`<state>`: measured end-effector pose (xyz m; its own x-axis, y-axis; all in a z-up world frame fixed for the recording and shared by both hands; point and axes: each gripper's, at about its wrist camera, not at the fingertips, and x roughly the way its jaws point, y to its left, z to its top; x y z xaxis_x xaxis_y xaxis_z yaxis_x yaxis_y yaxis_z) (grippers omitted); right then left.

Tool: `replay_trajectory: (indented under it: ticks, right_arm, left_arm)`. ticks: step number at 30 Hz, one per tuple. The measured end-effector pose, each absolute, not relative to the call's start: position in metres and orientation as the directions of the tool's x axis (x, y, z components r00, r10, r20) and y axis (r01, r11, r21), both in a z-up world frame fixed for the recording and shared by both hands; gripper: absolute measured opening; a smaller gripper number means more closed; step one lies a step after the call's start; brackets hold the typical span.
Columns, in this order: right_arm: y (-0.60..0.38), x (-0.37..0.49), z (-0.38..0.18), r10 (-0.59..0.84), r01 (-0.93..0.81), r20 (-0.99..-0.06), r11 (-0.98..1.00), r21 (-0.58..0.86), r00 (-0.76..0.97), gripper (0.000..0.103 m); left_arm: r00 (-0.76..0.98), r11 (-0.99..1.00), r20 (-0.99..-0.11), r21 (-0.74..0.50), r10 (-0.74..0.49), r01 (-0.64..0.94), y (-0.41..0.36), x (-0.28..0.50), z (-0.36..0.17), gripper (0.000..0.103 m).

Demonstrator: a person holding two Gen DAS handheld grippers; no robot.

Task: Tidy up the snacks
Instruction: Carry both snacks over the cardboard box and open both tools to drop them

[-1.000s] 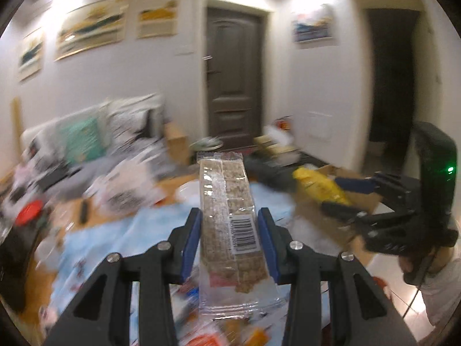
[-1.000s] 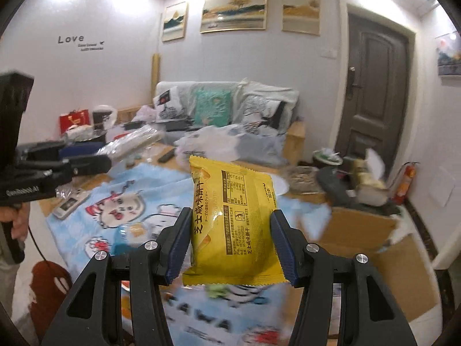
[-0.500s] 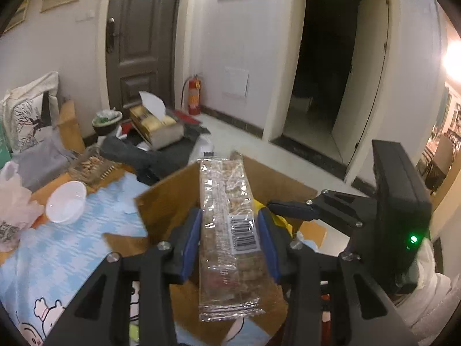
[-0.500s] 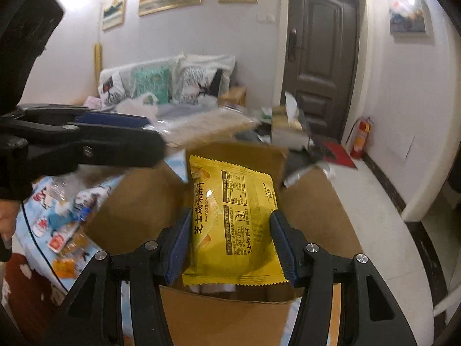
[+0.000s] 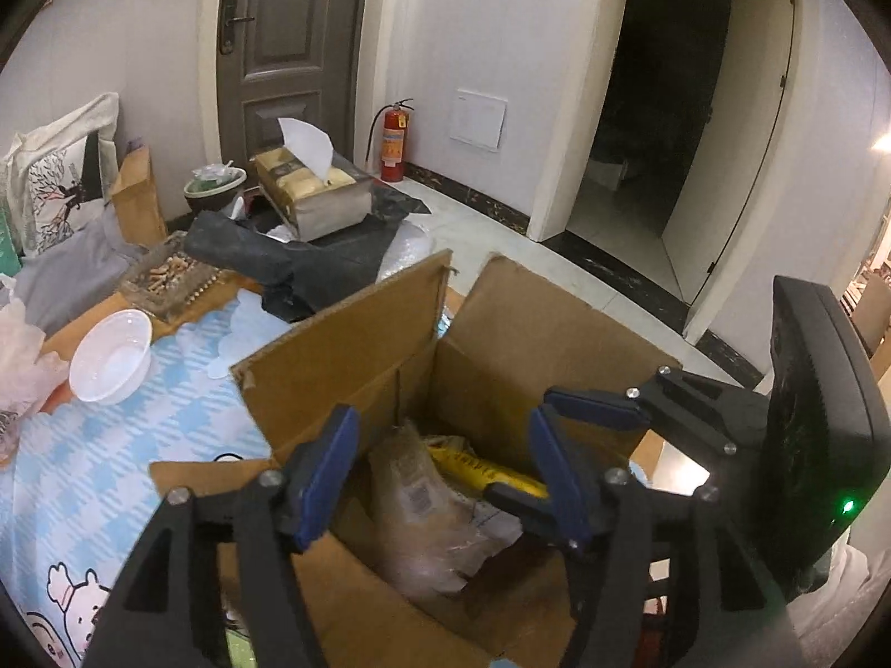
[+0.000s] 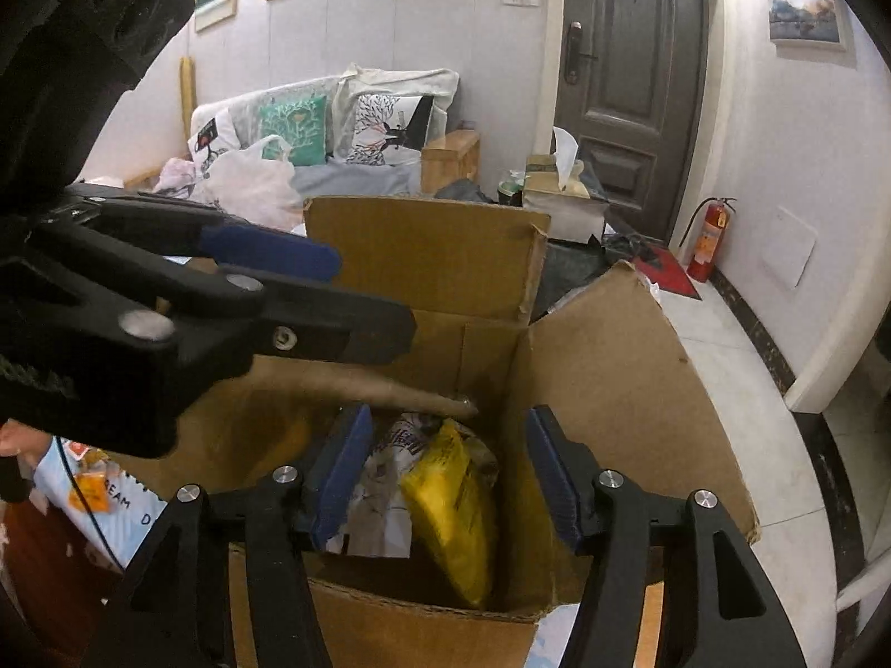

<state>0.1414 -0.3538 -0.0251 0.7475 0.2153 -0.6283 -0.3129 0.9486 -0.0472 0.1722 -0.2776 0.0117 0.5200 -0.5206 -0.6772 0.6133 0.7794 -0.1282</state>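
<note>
An open cardboard box stands at the table's edge; it also shows in the right wrist view. My left gripper is open and empty above the box. Below it lies a clear cracker pack inside the box. My right gripper is open and empty over the same box. A yellow snack packet lies inside below it, also visible in the left wrist view. Each gripper shows in the other's view: the right one, the left one.
A white bowl sits on the blue checked tablecloth. A tissue box and black bag lie beyond. A fire extinguisher stands by the door. A sofa with cushions is at the back.
Both grippers opened over the box. The cracker pack left my left gripper and the yellow packet left my right gripper; both now lie inside the box.
</note>
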Motion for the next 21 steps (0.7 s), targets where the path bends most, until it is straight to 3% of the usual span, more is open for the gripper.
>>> replay_trajectory:
  ticks: [12, 21]
  right_arm:
    - [-0.345, 0.123, -0.004, 0.284, -0.346, -0.593, 0.938, 0.011, 0.754, 0.063]
    - [-0.295, 0.091, 0.028, 0.413, -0.448, -0.498, 0.893, 0.055, 0.762, 0.067]
  left_arm:
    - [0.599, 0.809, -0.611, -0.121, -0.517, 0.575, -0.227, 0.147, 0.043, 0.067]
    - [0.719, 0.885, -0.547, -0.089, -0.428, 0.458, -0.135, 0.097, 0.071, 0.067]
